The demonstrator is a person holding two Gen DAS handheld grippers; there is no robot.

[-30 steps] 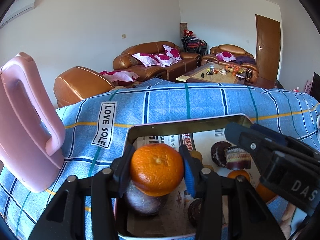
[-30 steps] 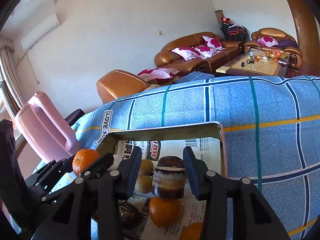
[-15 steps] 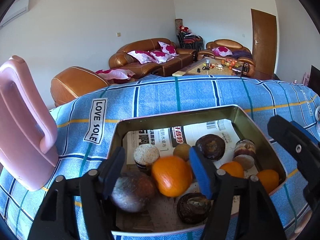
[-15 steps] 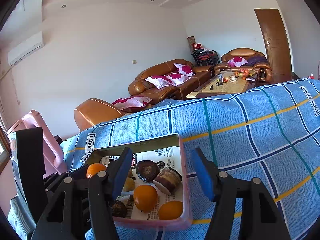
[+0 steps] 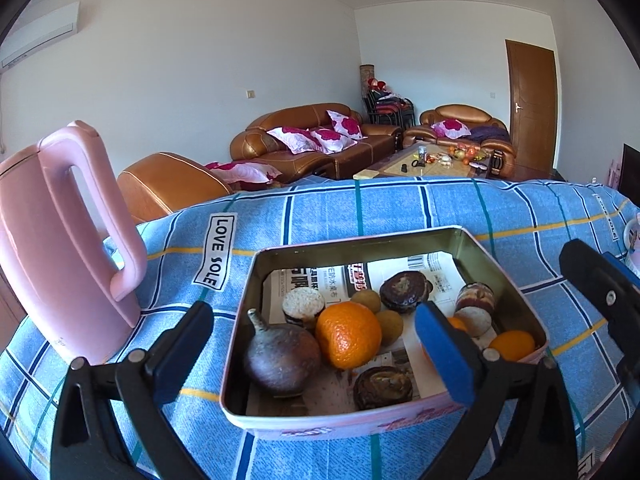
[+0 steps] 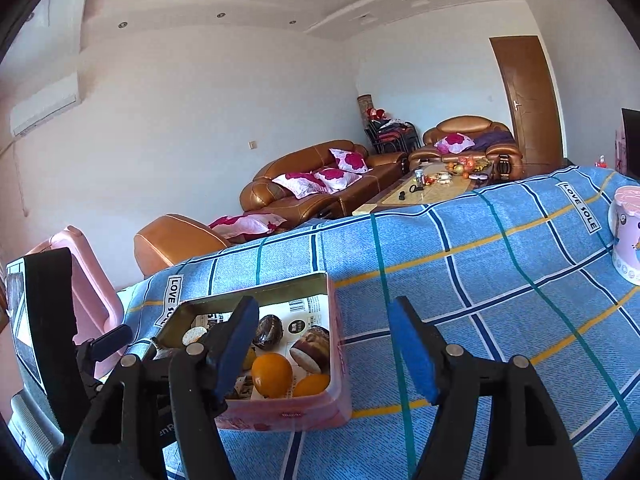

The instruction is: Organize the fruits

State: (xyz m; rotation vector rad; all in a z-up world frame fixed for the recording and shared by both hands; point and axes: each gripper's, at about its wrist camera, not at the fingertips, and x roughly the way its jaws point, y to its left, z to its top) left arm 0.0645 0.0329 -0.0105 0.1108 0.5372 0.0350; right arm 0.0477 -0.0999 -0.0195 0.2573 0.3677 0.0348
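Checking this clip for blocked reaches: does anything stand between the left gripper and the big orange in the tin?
Nothing visible does. The left gripper, jaws opening and empty, faces the orange directly; only the tin's near wall lies below that line.

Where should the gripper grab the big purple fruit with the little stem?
Probably from above, pads on the round sides of the purple fruit, below its stem. The tin wall and the orange crowd it sideways, so top is freest.

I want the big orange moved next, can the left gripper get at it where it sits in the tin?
Probably yes. The left gripper, jaws opening and empty, faces the orange, which lies uncovered in the open tin; the dark fruit touching it may crowd one finger.
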